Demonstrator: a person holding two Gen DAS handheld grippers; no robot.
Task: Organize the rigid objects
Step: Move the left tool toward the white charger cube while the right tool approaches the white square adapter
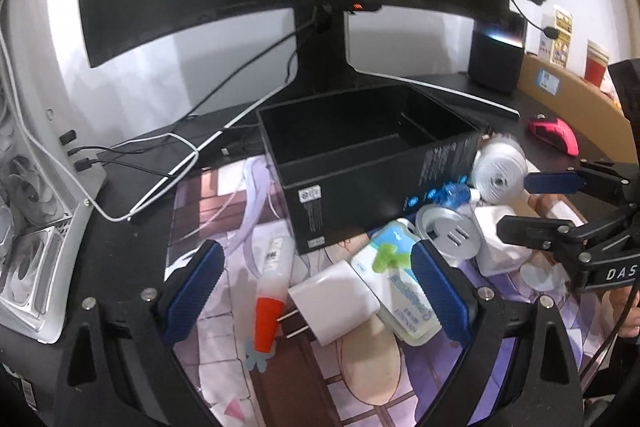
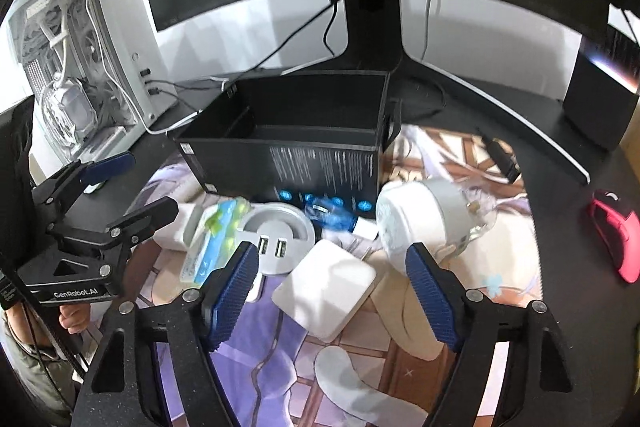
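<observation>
We are hovering our left gripper (image 1: 316,291) and right gripper (image 2: 334,297), jaws apart and empty, over chargers (image 1: 334,303) heaped beside the empty black box (image 1: 360,163); presumably awaiting packing inside.

The left claw (image 1: 316,291) tilts downward with its two blue-padded fingers (image 1: 194,291) spread wide and nothing pressed between the pads. The right claw (image 2: 332,301) also slants downward, its blue pads (image 2: 432,301) set apart and gripping nothing; seen from the left wrist view it reaches in from the right edge with its fingers parted. Part of a hand (image 2: 74,317) shows at the lower left of the right wrist view, wrapped around the left claw's handle.
</observation>
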